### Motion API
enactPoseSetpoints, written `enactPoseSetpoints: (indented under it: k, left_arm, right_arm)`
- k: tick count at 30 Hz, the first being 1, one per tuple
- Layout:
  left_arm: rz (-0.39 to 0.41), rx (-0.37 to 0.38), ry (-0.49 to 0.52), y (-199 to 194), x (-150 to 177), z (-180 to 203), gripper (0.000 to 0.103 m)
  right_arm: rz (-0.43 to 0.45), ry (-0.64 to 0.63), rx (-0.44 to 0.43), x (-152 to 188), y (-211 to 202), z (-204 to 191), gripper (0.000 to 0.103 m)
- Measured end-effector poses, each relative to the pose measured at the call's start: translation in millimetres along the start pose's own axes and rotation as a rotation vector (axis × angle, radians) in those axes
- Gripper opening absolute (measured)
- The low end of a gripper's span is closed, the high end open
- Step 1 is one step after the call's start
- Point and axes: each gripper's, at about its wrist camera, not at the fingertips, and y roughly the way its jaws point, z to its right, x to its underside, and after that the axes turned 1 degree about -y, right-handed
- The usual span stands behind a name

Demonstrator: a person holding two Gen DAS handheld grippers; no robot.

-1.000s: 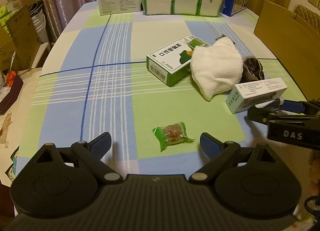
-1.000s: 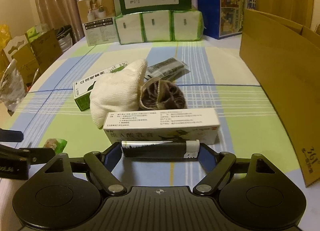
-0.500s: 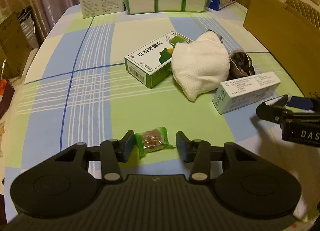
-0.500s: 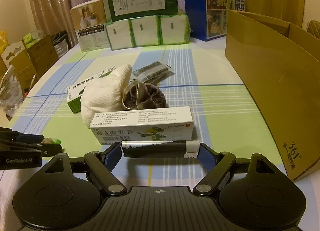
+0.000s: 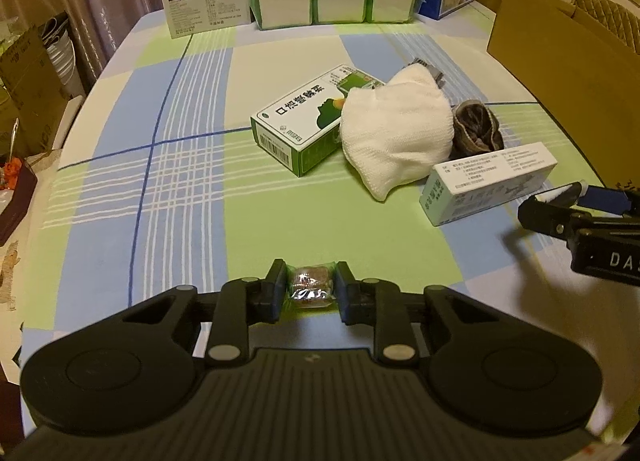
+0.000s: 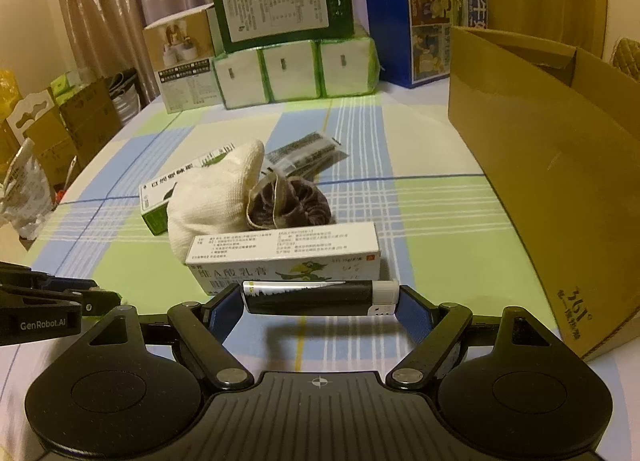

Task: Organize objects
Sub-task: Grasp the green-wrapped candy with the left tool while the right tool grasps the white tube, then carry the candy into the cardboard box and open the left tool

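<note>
a small wrapped candy (image 5: 310, 288), brown inside clear crinkled film with green ends, is seen clamped between the narrowly spaced fingers of the left gripper (image 5: 310, 291), low over the checked tablecloth (image 5: 180, 189) near its front edge. in the right wrist view, a black tube with a white cap (image 6: 320, 296) is gripped end to end by the widely spread blue-padded fingers of the right gripper (image 6: 320, 301), held level above the cloth, just in front of a long white ointment carton (image 6: 284, 257) printed with a green cartoon bird.

the cloth is shown as a smooth plaid of pale green, blue and cream, crossed by thin white and dark blue lines. behind the ointment carton, a lumpy white knitted pouch (image 5: 396, 137) is seen leaning on a flat green-and-white medicine box (image 5: 308, 121), with a crumpled dark brown mesh bag (image 6: 290, 203) touching its right side. a flat grey foil sachet (image 6: 304, 151) is laid further back.

an open brown cardboard box (image 6: 552, 165), plain and matte, is stood on the right side of the table. along the far edge, three green-trimmed tissue packs (image 6: 296, 69) are lined up under a dark green carton (image 6: 280, 5), flanked by a tan product box (image 6: 180, 61) and a blue printed box (image 6: 424, 17).
</note>
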Motion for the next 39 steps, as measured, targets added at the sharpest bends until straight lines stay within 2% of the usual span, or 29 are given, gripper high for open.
enactPoseSetpoints:
  k: [7,18,29,39]
  left_arm:
    - [0.019,-0.008,0.002,-30,-7,12,0.021]
    - [0.061,0.034,-0.024,-97,-2,60,0.021]
    - [0.096,0.102,0.003,-146,4,123,0.021]
    - [0.111,0.156,0.033,-164,-6,174,0.021]
  right_arm:
    - [0.027,0.003,-0.012,-8,-28,5,0.079]
    - [0.069,-0.010,-0.017,-11,-106,21,0.079]
    - [0.088,-0.004,0.018,-7,-178,59,0.079]
    - [0.114,0.023,0.066,-7,-219,105,0.079]
